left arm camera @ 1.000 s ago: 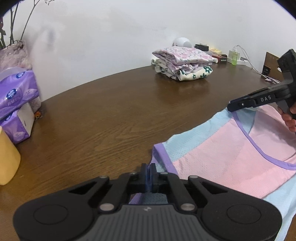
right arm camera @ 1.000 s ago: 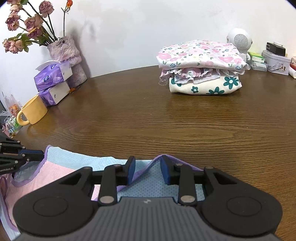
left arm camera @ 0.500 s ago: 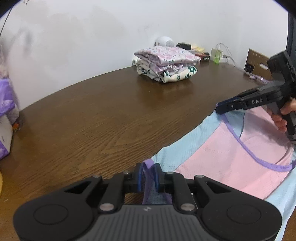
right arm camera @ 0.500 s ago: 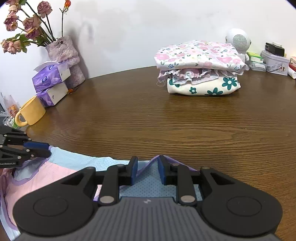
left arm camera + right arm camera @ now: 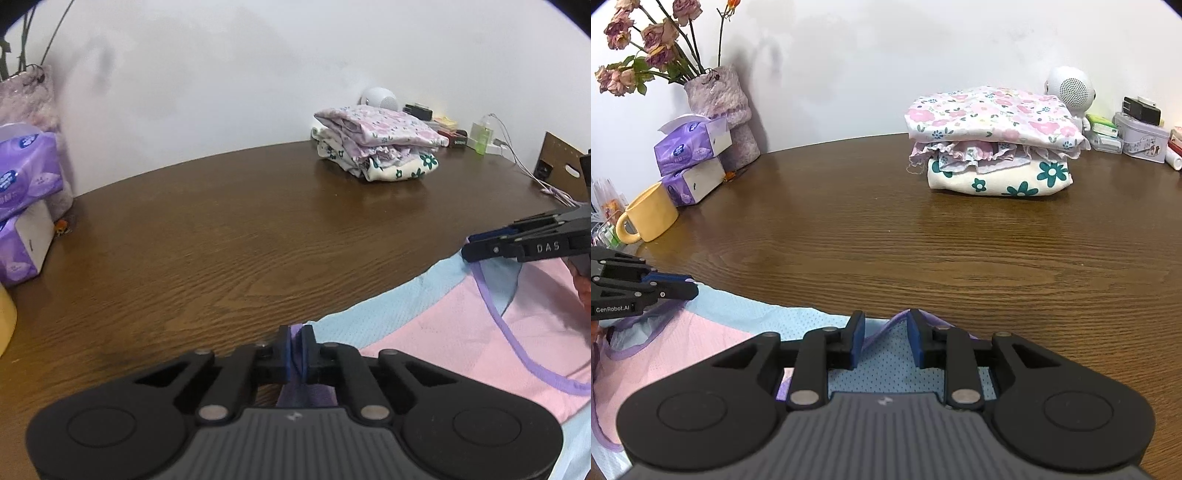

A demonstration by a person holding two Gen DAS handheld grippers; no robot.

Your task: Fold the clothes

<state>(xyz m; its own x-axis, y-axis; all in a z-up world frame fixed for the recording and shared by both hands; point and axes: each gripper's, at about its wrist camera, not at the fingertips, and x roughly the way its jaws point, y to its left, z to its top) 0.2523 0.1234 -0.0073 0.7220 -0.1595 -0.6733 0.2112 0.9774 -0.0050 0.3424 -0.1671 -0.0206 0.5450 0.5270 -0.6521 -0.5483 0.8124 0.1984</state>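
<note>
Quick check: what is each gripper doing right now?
Left gripper: shut on the purple-trimmed edge of the pink and blue garment.
Right gripper: jaws apart, a raised fold of the garment between them; grip cannot be told.

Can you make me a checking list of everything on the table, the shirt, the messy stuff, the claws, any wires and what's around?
Surface: brown wooden table, bare in the middle.
Job's things: pink and blue top lying flat at the near edge; stack of folded clothes at the far side.
Clutter: yellow mug, two purple tissue packs, vase of dried flowers, white round speaker, small boxes.
Claws: left claw shut on the top's purple-edged corner; right claw part open, fabric peak between the pads.
Cables: thin wires at the table's far right.
Surroundings: plain white wall.
</note>
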